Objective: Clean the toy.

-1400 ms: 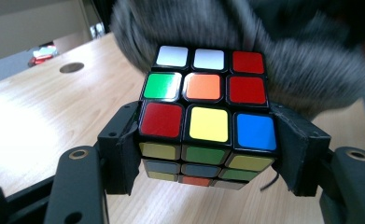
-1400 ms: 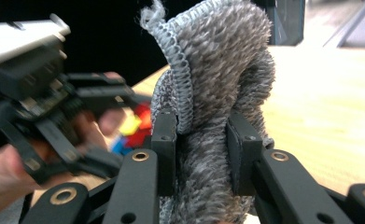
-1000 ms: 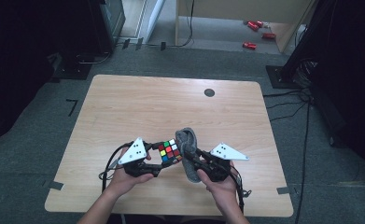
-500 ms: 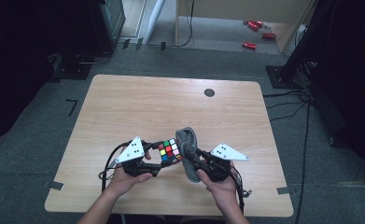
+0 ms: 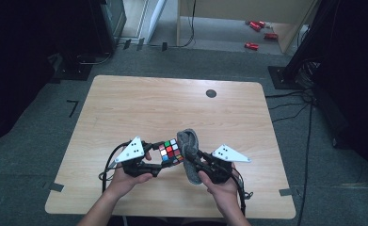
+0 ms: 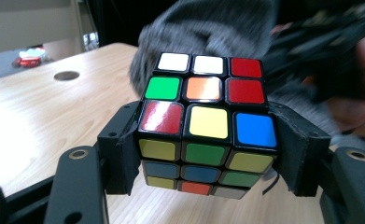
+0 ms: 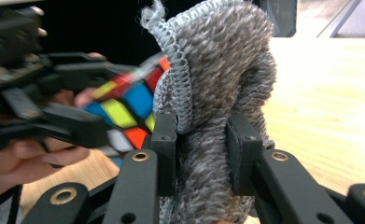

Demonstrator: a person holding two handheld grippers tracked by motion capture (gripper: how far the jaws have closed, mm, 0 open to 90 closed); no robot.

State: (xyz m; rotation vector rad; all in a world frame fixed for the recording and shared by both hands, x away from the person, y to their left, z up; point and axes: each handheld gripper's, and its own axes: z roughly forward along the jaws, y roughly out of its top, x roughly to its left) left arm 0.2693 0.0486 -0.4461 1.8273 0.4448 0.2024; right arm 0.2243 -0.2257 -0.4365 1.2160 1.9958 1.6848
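- At the left of the high view we see the person's left hand (image 5: pixel 125 178) coming in from the bottom edge, holding the left hand-held gripper (image 5: pixel 160 159) above the near part of the table (image 5: pixel 139 103).
- We see this hand-held gripper clamped on a cube (image 6: pixel 203 123): in the left gripper view its two black jaws press against the cube's left and right sides, and the cube is lifted off the table.
- The cube's upper face shows white, white and red in the far row, green, orange and red in the middle row, and red, yellow and blue in the near row.
- In the high view the cube (image 5: pixel 171 150) sits between the two hand-held grippers, near the front middle of the table.
- Just right of the cube we see a grey knitted cloth (image 5: pixel 189 147), touching the cube's far side in the left gripper view.
- The right hand-held gripper (image 7: pixel 201 140) is clamped on the cloth (image 7: pixel 217 70), with the fabric pinched between its jaws and rising above them.
- The right hand (image 5: pixel 221 188) holds this hand-held gripper (image 5: pixel 194 161) at the near right of the table.
- Farther back, a small dark disc (image 5: pixel 211 93) lies on the table, well apart from the hands.
- On the floor beyond the table we see a few small red items (image 5: pixel 252 45); we cannot tell what they are.
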